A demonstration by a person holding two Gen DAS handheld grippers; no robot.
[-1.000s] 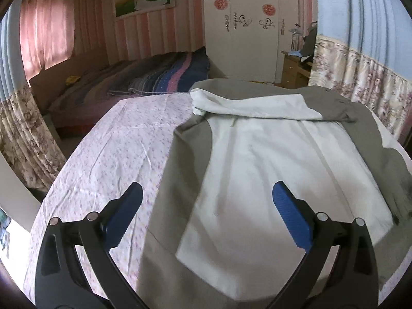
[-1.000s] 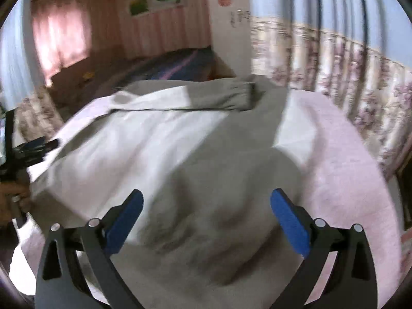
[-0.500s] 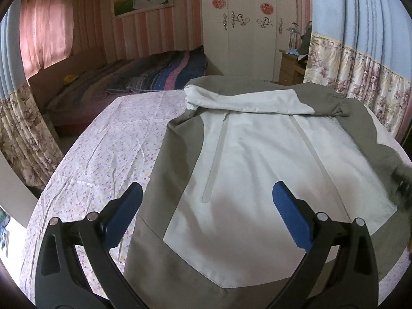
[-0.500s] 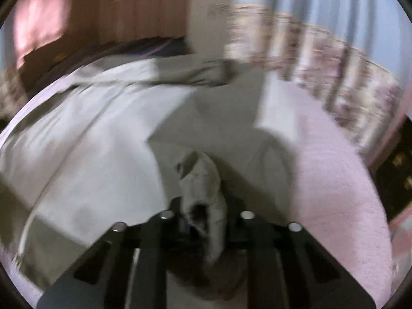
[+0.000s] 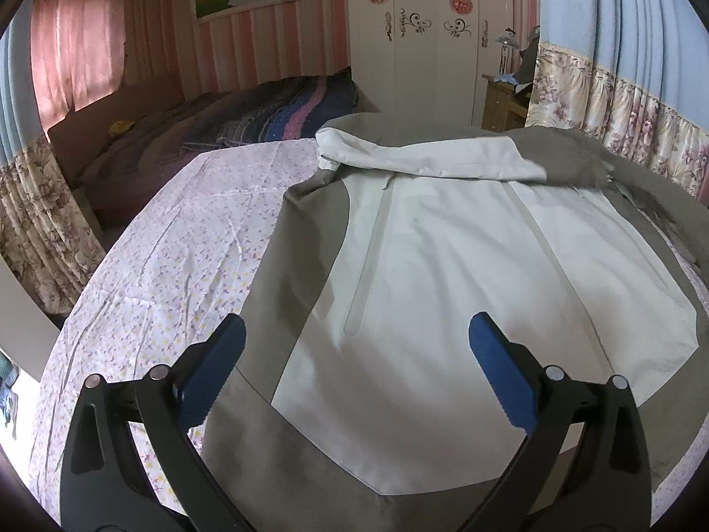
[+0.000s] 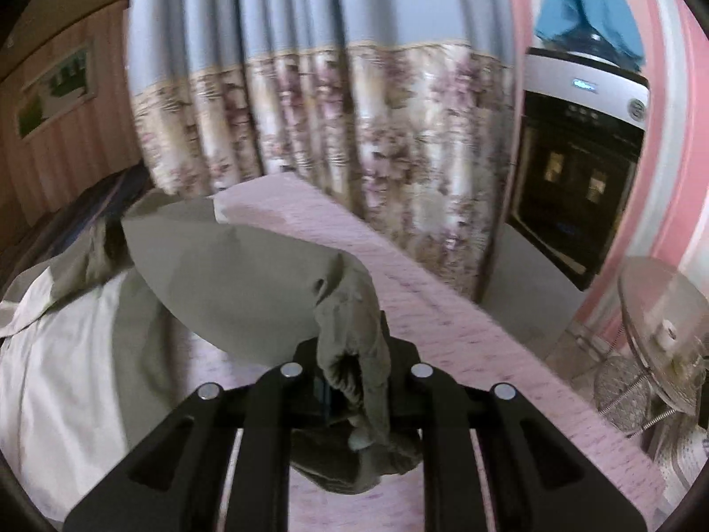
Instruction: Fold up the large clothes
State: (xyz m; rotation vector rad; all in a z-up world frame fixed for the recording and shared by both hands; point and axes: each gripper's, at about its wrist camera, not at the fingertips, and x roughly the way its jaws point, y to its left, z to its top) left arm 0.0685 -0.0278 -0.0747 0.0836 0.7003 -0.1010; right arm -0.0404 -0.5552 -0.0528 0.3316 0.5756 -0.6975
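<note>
A large jacket (image 5: 443, 266), cream in the middle with olive-grey sides, lies spread on a bed covered by a floral sheet (image 5: 177, 266). One cream sleeve is folded across its top. My left gripper (image 5: 354, 354) hovers open above the jacket's lower part, with nothing between its blue pads. In the right wrist view my right gripper (image 6: 354, 381) is shut on the cuff of the olive sleeve (image 6: 248, 283), which is lifted off the bed and stretches back to the jacket (image 6: 66, 354).
A second bed with a striped blanket (image 5: 274, 119) stands behind. Floral curtains (image 6: 332, 133) hang close along the bed's right side. A dark oven-like cabinet (image 6: 571, 177) and a glass side table (image 6: 660, 310) stand past the bed's corner. A white wardrobe (image 5: 425, 35) is at the back.
My right gripper went from open above the jacket to shut on the sleeve cuff, then swung right toward the curtains, lifting the sleeve. The left gripper stayed open and nearly still.
</note>
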